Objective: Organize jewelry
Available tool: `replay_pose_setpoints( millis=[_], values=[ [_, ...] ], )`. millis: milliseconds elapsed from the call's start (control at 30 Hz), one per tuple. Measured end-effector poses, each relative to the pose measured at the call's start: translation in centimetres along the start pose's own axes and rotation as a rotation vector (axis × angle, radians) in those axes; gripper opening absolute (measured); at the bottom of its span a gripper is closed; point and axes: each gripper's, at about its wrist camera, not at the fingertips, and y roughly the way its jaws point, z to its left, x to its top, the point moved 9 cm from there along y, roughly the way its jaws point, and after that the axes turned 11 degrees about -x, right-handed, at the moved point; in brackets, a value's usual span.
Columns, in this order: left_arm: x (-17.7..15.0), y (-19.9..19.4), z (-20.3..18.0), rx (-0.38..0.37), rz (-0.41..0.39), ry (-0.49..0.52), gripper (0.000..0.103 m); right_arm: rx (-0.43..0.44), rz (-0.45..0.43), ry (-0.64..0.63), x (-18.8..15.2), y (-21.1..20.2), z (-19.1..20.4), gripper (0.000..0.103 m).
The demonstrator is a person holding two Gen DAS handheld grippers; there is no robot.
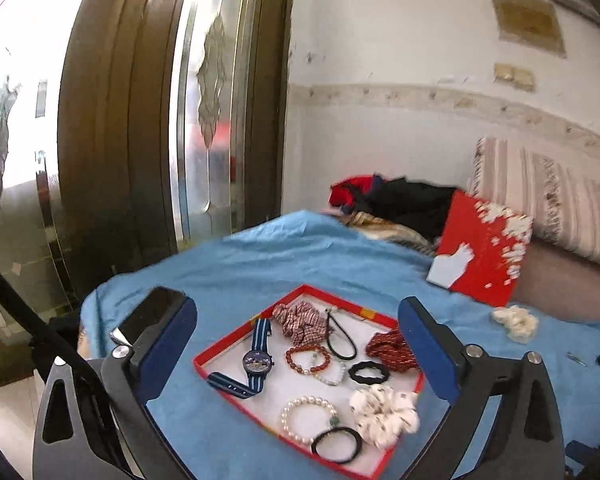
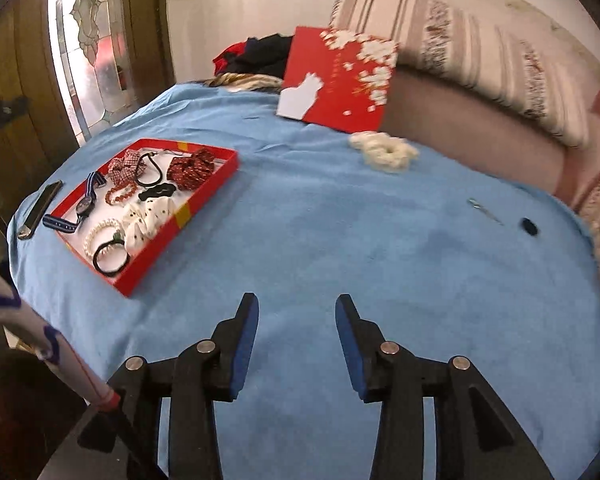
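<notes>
A shallow red tray (image 1: 236, 334) (image 2: 204, 204) lies on the blue cloth. In it lie a striped-strap watch (image 1: 256, 360), an amber bead bracelet (image 1: 308, 358), a pearl bracelet (image 1: 306, 420), black hair ties (image 1: 336, 444) and several scrunchies, one white with dots (image 1: 384, 408). My left gripper (image 1: 298, 320) hangs wide open above the tray with nothing between its fingers. My right gripper (image 2: 296, 308) stands open over bare cloth, right of the tray and nearer than it, holding nothing. A cream scrunchie (image 2: 382, 152) (image 1: 516, 322) lies loose on the cloth.
The red lid (image 2: 340, 80) with white flowers leans against a couch at the back. A dark phone (image 2: 40, 210) lies left of the tray. A small metal clip (image 2: 484, 210) and a black bit (image 2: 530, 227) lie at the right. Clothes are piled behind.
</notes>
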Motion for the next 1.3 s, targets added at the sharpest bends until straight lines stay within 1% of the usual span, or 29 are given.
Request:
replay_pose_setpoints(
  millis=[67, 133, 233, 300, 333, 367, 400, 433, 467, 500, 533, 633, 667, 700, 733, 800, 867, 1000, 1100, 1300],
  values=[
    [0.9, -2.7, -0.7, 0.019, -0.031, 0.028, 0.103, -0.001, -0.014, 0.022, -0.4, -0.9, -0.9, 0.045],
    [1.9, -5.0, -1.7, 0.020, -0.057, 0.067, 0.103, 0.004, -0.025, 0.052, -0.8, -1.7, -1.6, 0.048],
    [3.1, -8.1, -3.6, 0.022, -0.094, 0.122, 0.103, 0.017, -0.050, 0.087, -1.3, -2.8, -2.4, 0.048],
    [3.0, -9.3, -4.8, 0.005, -0.084, 0.113, 0.103, 0.010, -0.072, 0.092, -1.3, -3.4, -2.7, 0.050],
    [2.6, -9.7, -5.5, -0.020, -0.062, 0.097, 0.103, 0.003, -0.084, 0.097, -1.4, -3.7, -2.9, 0.053],
    [1.7, -9.9, -6.5, -0.065, -0.018, 0.079, 0.103, 0.002, -0.087, 0.104, -1.5, -3.8, -3.1, 0.055],
    [0.8, -9.7, -7.2, -0.093, 0.030, 0.066, 0.103, 0.001, -0.086, 0.113, -1.6, -3.8, -3.3, 0.056],
    [-0.6, -9.2, -8.0, -0.116, 0.095, 0.051, 0.103, 0.003, -0.080, 0.126, -1.9, -3.9, -3.6, 0.056],
    [-1.8, -8.8, -8.5, -0.131, 0.138, 0.041, 0.103, 0.003, -0.074, 0.136, -2.1, -3.8, -3.8, 0.056],
    [-3.0, -8.3, -8.9, -0.142, 0.183, 0.032, 0.103, 0.000, -0.068, 0.144, -2.4, -3.7, -4.1, 0.056],
    [-4.8, -7.7, -9.4, -0.153, 0.248, 0.017, 0.103, -0.006, -0.060, 0.147, -2.6, -3.5, -4.5, 0.056],
    [-8.7, -6.4, -10.0, -0.157, 0.373, -0.012, 0.103, -0.043, -0.056, 0.138, -3.3, -3.3, -5.2, 0.056],
    [-10.2, -6.0, -10.3, -0.154, 0.417, -0.010, 0.103, -0.057, -0.056, 0.131, -3.5, -3.2, -5.4, 0.056],
    [-11.1, -5.8, -10.4, -0.149, 0.442, -0.001, 0.103, -0.066, -0.057, 0.128, -3.7, -3.2, -5.6, 0.056],
    [-11.9, -5.8, -10.6, -0.137, 0.455, 0.022, 0.103, -0.072, -0.058, 0.126, -3.8, -3.2, -5.8, 0.056],
    [-12.8, -5.9, -11.1, -0.097, 0.452, 0.101, 0.103, -0.086, -0.053, 0.124, -4.1, -3.0, -6.1, 0.056],
    [-13.4, -5.8, -11.6, -0.087, 0.453, 0.134, 0.103, -0.093, -0.040, 0.129, -4.4, -2.6, -6.3, 0.056],
    [-14.1, -5.6, -11.7, -0.103, 0.481, 0.131, 0.103, -0.098, -0.016, 0.132, -4.6, -2.1, -6.4, 0.056],
    [-14.1, -5.4, -11.5, -0.110, 0.493, 0.119, 0.103, -0.100, -0.017, 0.124, -4.3, -2.3, -6.1, 0.056],
    [-14.4, -5.1, -11.1, -0.148, 0.527, 0.085, 0.103, -0.114, -0.019, 0.084, -3.7, -2.3, -5.1, 0.058]
  ],
)
